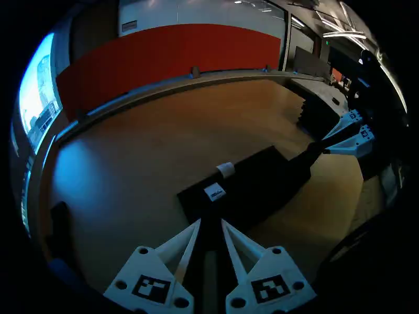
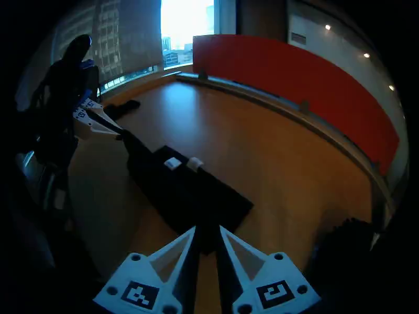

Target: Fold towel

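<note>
In the left gripper view, the left gripper (image 1: 210, 226) has its jaws drawn narrow, nipping the near edge of the dark towel (image 1: 251, 183). The towel lies along the wooden table (image 1: 157, 141) and tapers to the right gripper (image 1: 320, 150), which is pinched on its far end. Two white tags (image 1: 226, 168) sit on top (close together). Bare wood spreads left and ahead to the rim under the red panel (image 1: 173, 49).

In the right gripper view, the right gripper (image 2: 207, 230) also has narrow jaws, clamping the towel's (image 2: 183, 193) near end. The cloth runs up-left to the left gripper (image 2: 121, 135). Open tabletop reaches right to the curved edge.
</note>
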`<action>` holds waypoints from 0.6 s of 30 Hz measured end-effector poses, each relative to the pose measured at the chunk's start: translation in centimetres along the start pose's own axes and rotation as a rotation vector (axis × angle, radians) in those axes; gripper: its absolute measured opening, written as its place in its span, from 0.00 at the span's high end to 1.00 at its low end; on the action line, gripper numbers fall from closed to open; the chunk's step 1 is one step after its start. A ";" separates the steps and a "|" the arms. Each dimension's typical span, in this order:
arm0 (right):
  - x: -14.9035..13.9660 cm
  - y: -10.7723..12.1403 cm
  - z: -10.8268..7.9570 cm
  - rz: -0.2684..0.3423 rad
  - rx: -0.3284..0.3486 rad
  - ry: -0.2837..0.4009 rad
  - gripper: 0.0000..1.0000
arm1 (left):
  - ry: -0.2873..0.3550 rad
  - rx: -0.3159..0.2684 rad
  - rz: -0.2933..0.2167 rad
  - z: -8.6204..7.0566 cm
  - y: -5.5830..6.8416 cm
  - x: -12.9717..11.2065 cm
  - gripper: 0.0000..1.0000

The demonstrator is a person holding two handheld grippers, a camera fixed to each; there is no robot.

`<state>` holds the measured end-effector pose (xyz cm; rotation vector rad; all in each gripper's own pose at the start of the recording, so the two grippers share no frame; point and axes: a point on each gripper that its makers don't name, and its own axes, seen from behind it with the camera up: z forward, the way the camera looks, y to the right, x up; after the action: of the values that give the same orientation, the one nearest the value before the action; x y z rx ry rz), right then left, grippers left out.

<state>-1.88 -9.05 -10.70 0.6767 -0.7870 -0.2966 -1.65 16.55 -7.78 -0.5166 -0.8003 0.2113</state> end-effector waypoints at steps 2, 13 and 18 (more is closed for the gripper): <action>0.0 0.6 0.6 -0.003 -0.004 -0.008 0.83 | -0.005 0.000 0.000 0.7 -0.2 0.1 0.89; -0.8 1.8 3.2 0.019 -0.009 -0.038 0.83 | -0.038 0.006 -0.002 3.7 -0.9 -0.8 0.88; -1.3 2.4 4.5 0.028 -0.020 -0.052 0.82 | -0.056 0.014 -0.001 5.1 -1.1 -1.4 0.88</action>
<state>-6.08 -8.59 -7.51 0.6407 -0.8413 -0.2968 -6.31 16.90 -5.13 -0.4992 -0.8528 0.2308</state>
